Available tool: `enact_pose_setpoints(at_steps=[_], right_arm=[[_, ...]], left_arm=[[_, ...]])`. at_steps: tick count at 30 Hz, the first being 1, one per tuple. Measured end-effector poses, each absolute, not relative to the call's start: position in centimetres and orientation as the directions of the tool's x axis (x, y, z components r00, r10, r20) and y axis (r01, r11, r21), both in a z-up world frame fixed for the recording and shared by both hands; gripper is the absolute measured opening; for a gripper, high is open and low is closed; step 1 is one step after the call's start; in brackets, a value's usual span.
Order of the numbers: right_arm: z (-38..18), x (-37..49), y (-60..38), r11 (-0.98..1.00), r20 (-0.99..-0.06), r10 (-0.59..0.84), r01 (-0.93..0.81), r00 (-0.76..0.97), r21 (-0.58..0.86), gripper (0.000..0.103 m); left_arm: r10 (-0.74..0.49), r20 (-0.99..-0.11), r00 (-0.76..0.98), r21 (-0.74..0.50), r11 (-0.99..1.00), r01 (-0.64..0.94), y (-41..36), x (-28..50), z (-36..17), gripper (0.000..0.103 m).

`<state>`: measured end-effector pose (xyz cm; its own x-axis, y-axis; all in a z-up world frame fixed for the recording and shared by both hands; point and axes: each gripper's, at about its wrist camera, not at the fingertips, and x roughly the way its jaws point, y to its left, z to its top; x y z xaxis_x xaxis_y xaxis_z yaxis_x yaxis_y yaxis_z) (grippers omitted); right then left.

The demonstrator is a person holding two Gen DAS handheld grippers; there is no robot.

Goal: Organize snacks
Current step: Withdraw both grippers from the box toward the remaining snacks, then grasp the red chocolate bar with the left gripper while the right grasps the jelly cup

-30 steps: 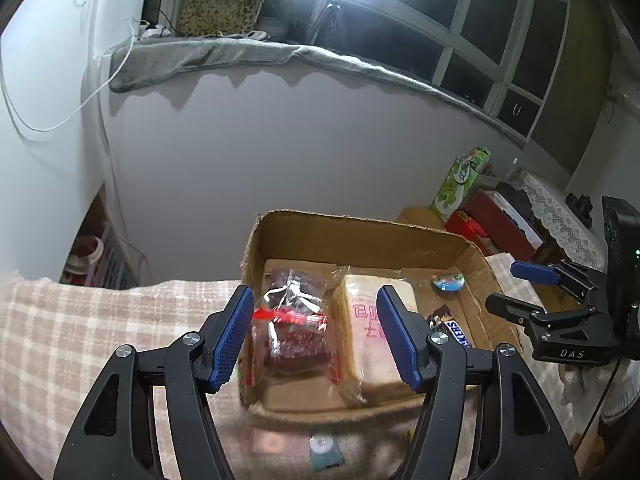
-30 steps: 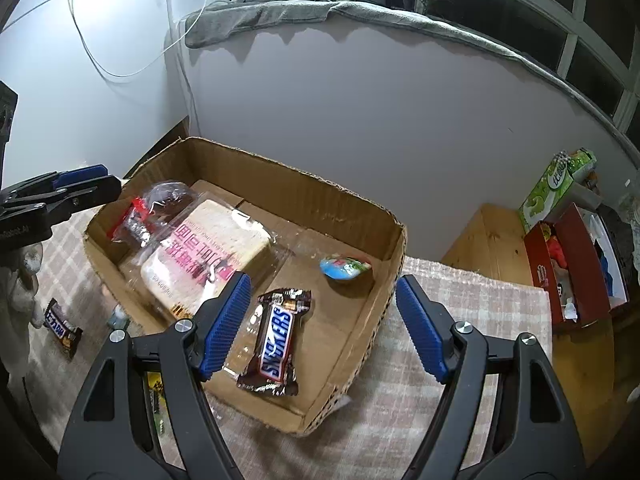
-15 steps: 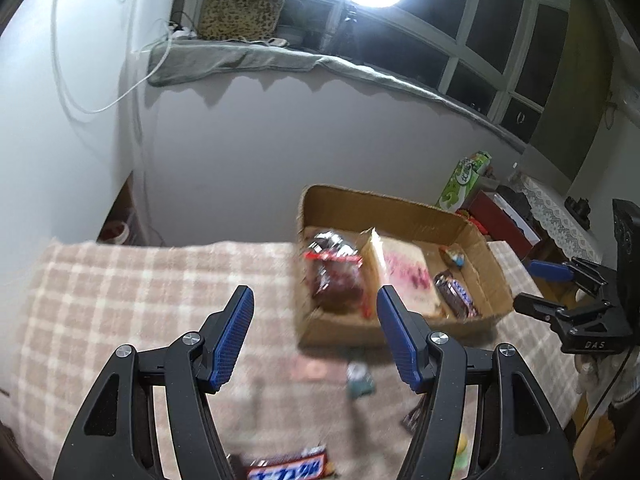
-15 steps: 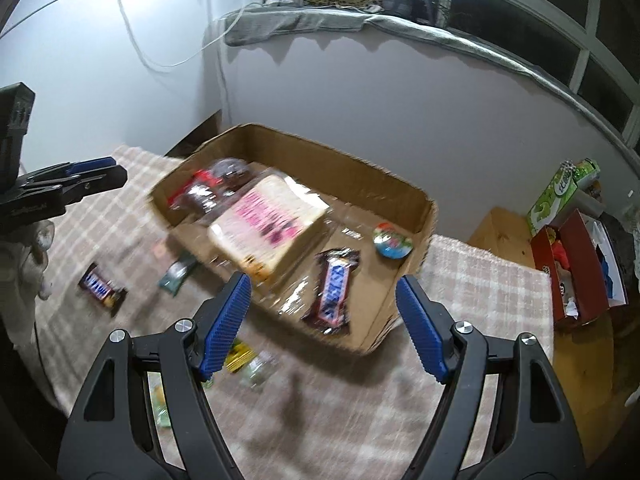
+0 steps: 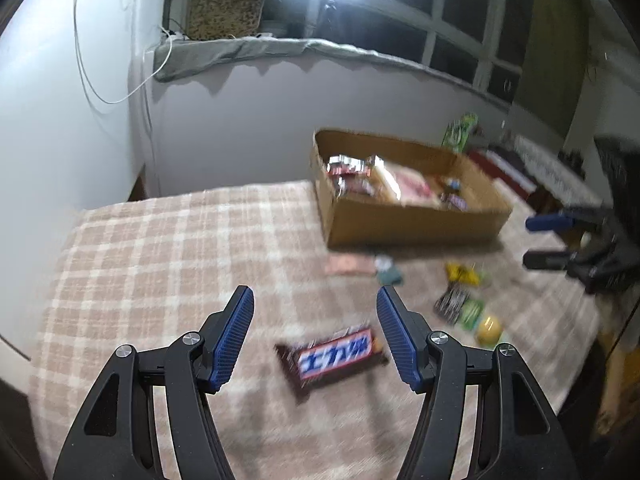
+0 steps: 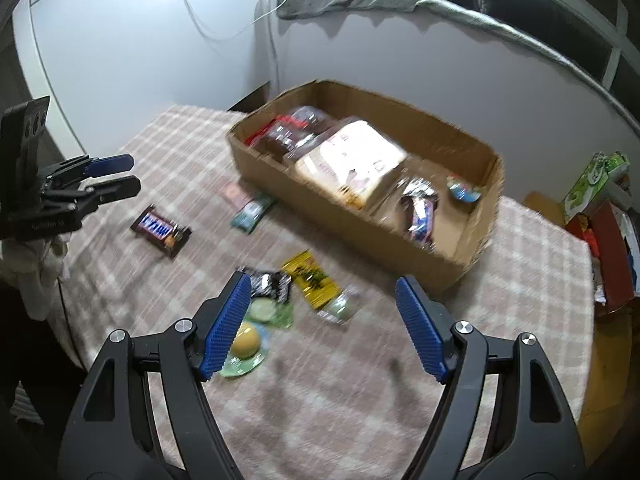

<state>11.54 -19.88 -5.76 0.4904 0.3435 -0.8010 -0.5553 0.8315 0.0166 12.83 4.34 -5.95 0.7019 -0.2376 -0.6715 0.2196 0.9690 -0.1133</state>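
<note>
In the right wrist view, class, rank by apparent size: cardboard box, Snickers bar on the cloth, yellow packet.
1. cardboard box, largest by far.
2. and 3. Snickers bar and yellow packet: look alike, blurred, left unranked.

Soft woven plaid cloth (image 6: 360, 380) covers the table, matt and slightly fuzzy. Lower centre of the left view, a glossy plastic-wrapped chocolate bar (image 5: 334, 356). Upper right, the cardboard box (image 5: 412, 222), dull brown paper, rough-edged. Gripper pads (image 5: 234, 338) ribbed blue, on matt black plastic.
</note>
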Motion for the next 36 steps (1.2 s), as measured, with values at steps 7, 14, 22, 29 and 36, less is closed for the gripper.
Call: enact_pose_setpoints(at_steps=[7, 14, 22, 29, 36], right_arm=[[-7.7, 10.4, -18.6, 0.817, -0.823, 0.356, -0.575, 0.442, 0.045, 0.078], [-9.0, 10.0, -18.1, 0.810, -0.838, 0.358, -0.583, 0.412, 0.059, 0.078], [-9.4, 10.2, -18.2, 0.809, -0.840, 0.363, -0.583, 0.403, 0.069, 0.077], [-10.0, 10.0, -17.4, 0.796, -0.848, 0.370, -0.600, 0.380, 0.079, 0.077], [-11.5, 9.2, -15.5, 0.769, -0.869, 0.338, -0.639, 0.361, 0.034, 0.061]], left_arm=[[-0.247, -0.708, 0.661, -0.066, 0.956, 0.287, 3.6, 11.7, -7.8, 0.064], [-0.215, -0.745, 0.631, 0.000, 0.946, 0.323, 2.0, 12.1, -9.4, 0.064], [-0.099, -0.772, 0.628, 0.103, 0.955, 0.277, 0.7, 13.5, -10.9, 0.064], [-0.132, -0.795, 0.592, 0.017, 0.970, 0.241, 1.5, 15.9, -11.2, 0.062], [-0.164, -0.792, 0.588, -0.017, 0.969, 0.247, 1.8, 15.5, -11.2, 0.038]])
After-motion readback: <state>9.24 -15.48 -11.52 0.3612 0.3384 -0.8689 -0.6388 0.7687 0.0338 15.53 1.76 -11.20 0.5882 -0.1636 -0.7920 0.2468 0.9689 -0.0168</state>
